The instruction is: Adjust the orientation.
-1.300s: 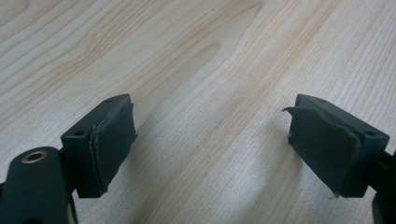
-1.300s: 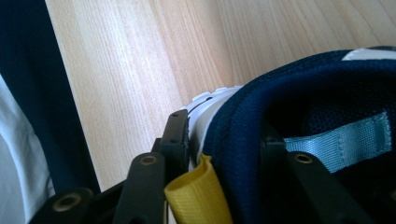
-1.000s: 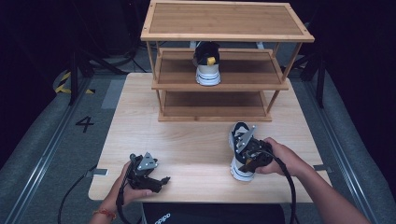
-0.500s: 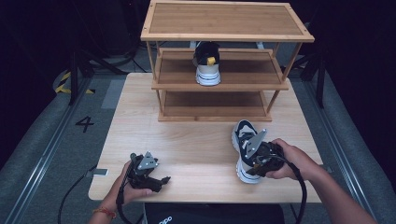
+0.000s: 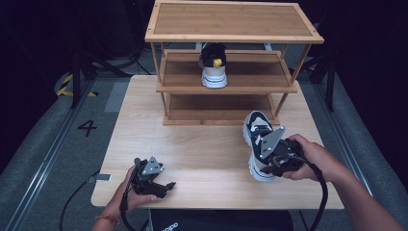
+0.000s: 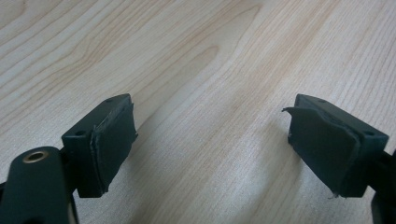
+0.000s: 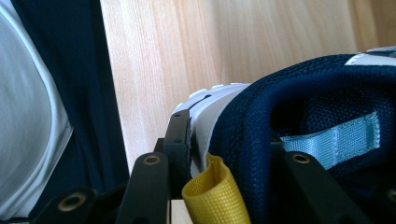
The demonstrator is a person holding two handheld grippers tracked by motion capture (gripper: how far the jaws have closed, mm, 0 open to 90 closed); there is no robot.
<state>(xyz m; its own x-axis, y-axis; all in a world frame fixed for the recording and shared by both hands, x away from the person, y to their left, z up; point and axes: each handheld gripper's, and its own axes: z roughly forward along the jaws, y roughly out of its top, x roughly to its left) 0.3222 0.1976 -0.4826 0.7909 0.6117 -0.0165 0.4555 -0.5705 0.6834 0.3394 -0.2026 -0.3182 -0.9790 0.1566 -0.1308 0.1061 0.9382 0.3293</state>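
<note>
Between the right gripper's (image 5: 267, 159) jaws: heel of one shoe (image 5: 257, 133), clamped. Beyond it, second shoe (image 5: 213, 67) on rack (image 5: 234, 86). Left gripper (image 5: 163, 186) spread, nothing held.

The navy sneaker's (image 7: 299, 93) heel collar was clamped by the right gripper (image 7: 229, 163), its yellow pull loop (image 7: 212, 193) pinched between the jaws.

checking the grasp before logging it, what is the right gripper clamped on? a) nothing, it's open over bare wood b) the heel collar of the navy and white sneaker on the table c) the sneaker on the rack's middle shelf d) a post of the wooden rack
b: the right gripper view shows the right gripper shut across the heel collar of the navy and white sneaker, beside its yellow fabric pull tab.
</note>
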